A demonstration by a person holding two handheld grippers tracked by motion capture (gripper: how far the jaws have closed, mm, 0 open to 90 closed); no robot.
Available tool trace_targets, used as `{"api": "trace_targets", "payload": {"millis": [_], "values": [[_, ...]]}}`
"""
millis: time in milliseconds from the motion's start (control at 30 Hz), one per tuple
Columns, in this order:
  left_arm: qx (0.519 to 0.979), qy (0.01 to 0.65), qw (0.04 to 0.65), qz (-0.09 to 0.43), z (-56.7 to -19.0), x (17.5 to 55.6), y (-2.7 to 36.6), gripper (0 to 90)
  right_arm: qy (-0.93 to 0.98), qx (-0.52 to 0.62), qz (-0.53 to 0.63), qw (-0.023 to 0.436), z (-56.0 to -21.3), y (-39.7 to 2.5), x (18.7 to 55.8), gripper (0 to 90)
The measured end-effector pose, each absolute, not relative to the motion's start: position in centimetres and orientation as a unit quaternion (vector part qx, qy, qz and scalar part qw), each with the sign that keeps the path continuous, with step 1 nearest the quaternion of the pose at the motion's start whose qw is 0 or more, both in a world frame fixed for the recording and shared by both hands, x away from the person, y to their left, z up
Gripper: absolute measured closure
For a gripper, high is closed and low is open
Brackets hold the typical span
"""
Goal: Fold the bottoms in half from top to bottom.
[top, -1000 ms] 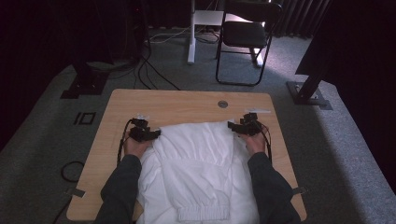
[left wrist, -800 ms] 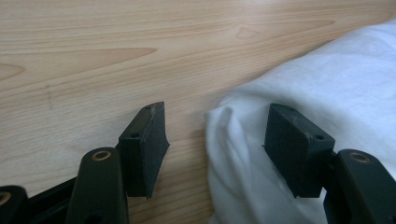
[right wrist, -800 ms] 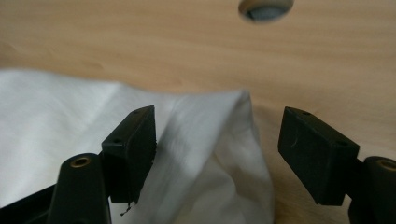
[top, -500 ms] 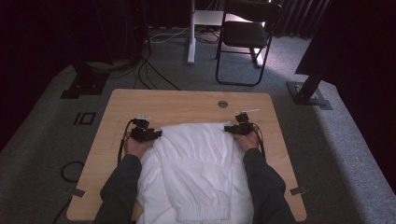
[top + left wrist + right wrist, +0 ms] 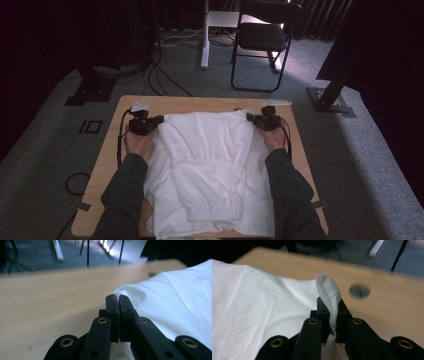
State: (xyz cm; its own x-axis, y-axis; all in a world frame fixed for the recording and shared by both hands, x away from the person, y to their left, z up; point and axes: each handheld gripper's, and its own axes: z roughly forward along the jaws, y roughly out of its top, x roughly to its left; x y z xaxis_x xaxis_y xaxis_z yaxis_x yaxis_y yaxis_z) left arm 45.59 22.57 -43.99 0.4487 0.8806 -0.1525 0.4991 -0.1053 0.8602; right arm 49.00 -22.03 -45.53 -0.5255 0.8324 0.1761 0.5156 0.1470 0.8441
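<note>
A white garment [image 5: 207, 165] lies spread over the middle of the wooden table [image 5: 112, 155], its ribbed hem toward the near edge. My left gripper [image 5: 159, 120] is shut on the garment's far left corner; in the left gripper view the cloth [image 5: 175, 302] is pinched between the closed jaws of the gripper [image 5: 117, 298]. My right gripper [image 5: 251, 118] is shut on the far right corner, and in the right gripper view a fold of the garment [image 5: 328, 290] sticks up out of the gripper [image 5: 329, 302]. Both grippers sit near the table's far edge.
A round cable hole [image 5: 359, 290] sits in the tabletop just beyond the right gripper. A black folding chair [image 5: 262, 40] and a white post [image 5: 205, 35] stand on the carpet behind the table. Cables [image 5: 165, 75] trail on the floor. Black stand bases [image 5: 330, 100] flank the table.
Both grippers have moved toward the table's far edge and slightly inward, drawing the garment's top edge with them; the cloth now lies stretched farther up the table.
</note>
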Motion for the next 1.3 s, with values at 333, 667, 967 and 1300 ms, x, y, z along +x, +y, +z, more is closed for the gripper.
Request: {"api": "trace_targets", "payload": {"millis": [333,667,967,1300], "values": [[0.717,0.432,0.493,0.239,-41.0,41.4,23.0,88.9,0.729,0.391,0.529,0.193,-41.7,-22.9,44.8,85.0],[0.731,0.386,0.513,0.231,-42.6,32.6,24.2,88.6,0.735,0.353,0.55,0.18,-44.3,-25.2,35.8,84.9],[0.745,0.395,0.503,0.189,-46.7,27.5,24.6,88.3,0.742,0.364,0.54,0.159,-48.6,-25.9,31.0,84.7],[0.756,0.413,0.48,0.163,-49.4,26.1,24.4,88.2,0.756,0.378,0.516,0.143,-51.4,-25.6,28.8,84.2]]}}
